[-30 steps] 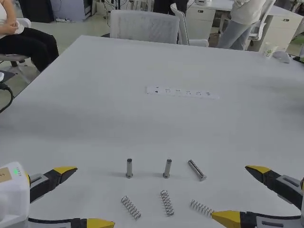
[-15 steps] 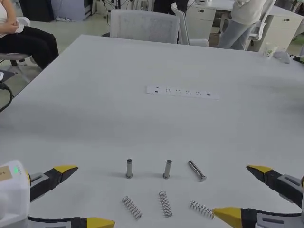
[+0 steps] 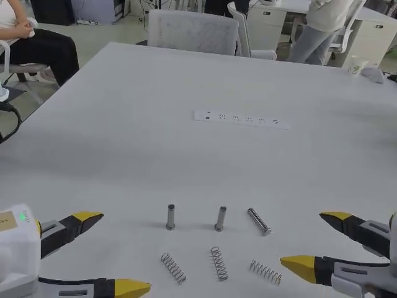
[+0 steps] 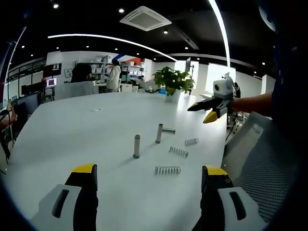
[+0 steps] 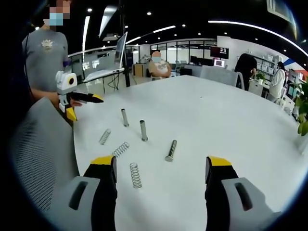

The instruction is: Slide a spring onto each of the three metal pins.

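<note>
Two metal pins stand upright on the white table, the left pin (image 3: 170,216) and the middle pin (image 3: 220,218). A third pin (image 3: 258,221) lies on its side to their right. In front of them lie three loose springs: left spring (image 3: 173,267), middle spring (image 3: 218,263), right spring (image 3: 265,271). My left gripper (image 3: 111,251) is open at the near left, apart from everything. My right gripper (image 3: 313,241) is open at the near right, just right of the right spring. The left gripper view shows the standing pins (image 4: 136,146) and springs (image 4: 167,170) ahead of the open jaws. The right gripper view shows the lying pin (image 5: 170,150) between its open jaws.
A white power strip (image 3: 240,119) lies flat in the middle of the table (image 3: 124,124). A grey chair (image 3: 192,34) stands at the far edge. One person (image 3: 37,43) sits at the far left and another stands at the back right (image 3: 316,25).
The head view has shifted slightly. My right gripper has edged a little forward beside the right spring. Pins, springs and left gripper are where they were.
</note>
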